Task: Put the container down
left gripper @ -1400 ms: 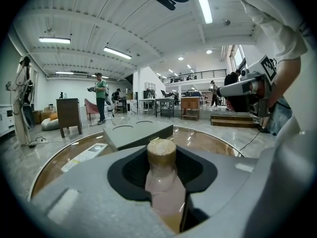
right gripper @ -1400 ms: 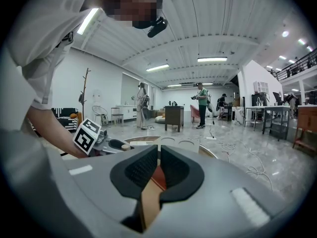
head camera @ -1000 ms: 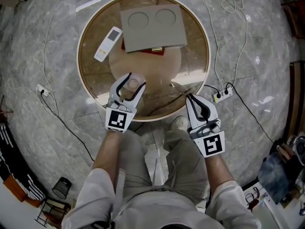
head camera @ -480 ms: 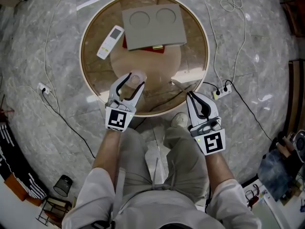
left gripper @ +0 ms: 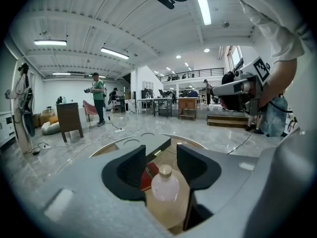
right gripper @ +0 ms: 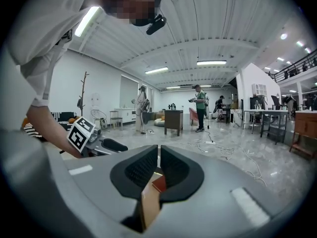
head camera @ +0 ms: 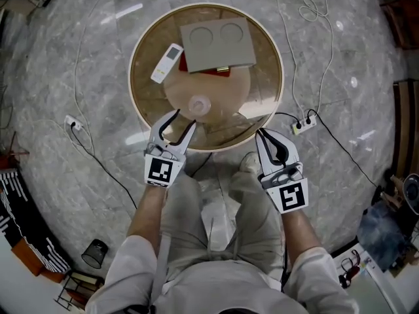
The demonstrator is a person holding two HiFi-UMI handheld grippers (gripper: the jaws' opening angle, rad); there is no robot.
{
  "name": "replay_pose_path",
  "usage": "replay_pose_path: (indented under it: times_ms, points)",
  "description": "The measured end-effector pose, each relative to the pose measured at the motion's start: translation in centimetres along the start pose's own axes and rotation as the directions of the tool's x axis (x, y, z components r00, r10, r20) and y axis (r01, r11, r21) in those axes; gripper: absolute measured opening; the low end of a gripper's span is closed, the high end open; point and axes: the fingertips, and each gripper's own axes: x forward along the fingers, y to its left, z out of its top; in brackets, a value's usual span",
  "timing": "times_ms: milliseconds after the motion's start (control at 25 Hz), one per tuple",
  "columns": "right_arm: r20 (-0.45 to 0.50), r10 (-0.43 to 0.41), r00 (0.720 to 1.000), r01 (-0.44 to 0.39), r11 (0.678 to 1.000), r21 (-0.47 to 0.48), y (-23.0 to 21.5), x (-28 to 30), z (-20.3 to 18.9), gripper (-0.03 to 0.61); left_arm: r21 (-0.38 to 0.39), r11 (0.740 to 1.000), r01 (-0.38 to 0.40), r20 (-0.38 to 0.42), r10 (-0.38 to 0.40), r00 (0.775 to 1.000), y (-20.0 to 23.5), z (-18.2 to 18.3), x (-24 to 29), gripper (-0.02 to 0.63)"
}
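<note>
The container, a small clear bottle (head camera: 198,104) with a beige cap, stands upright on the round glass-topped table (head camera: 147,103). My left gripper (head camera: 184,119) sits just short of it at the table's near edge. Its jaws are apart and closing, with nothing between them. In the left gripper view the bottle (left gripper: 164,185) shows through the gap of the left gripper (left gripper: 161,157), a little beyond the fingertips. My right gripper (head camera: 263,135) hovers at the table's near right edge, shut and empty; the right gripper view shows the right gripper (right gripper: 159,158) with its jaws almost touching.
At the table's far side, a grey board (head camera: 216,43) with two round recesses lies over a red book (head camera: 204,68). A white remote (head camera: 167,63) is to their left. Power strips (head camera: 302,127) and cables run over the marble floor. People stand far off in the hall.
My left gripper has drawn back toward me and off the bottle, which stays standing on the table. The right gripper has hardly moved.
</note>
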Motion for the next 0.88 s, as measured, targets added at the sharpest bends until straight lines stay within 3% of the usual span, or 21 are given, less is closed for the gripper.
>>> replay_pose_path:
  times_ms: [640,800,880]
  points:
    - [0.027,-0.066,0.997,0.067,0.998,-0.002,4.7,-2.6,12.0,0.021,0.035,0.998,0.055,-0.005,-0.054,0.999,1.6,11.1,-9.6,0.153]
    - [0.022,-0.082,0.996,0.082,0.997,-0.006,5.5,-3.6,13.8,0.021,0.044,0.997,0.063,0.002,-0.063,0.998,1.7,13.6,-11.4,0.106]
    - [0.02,-0.087,0.996,0.087,0.996,-0.017,5.9,-3.9,14.5,0.021,0.047,0.997,0.067,0.006,-0.068,0.998,1.8,14.5,-12.2,0.016]
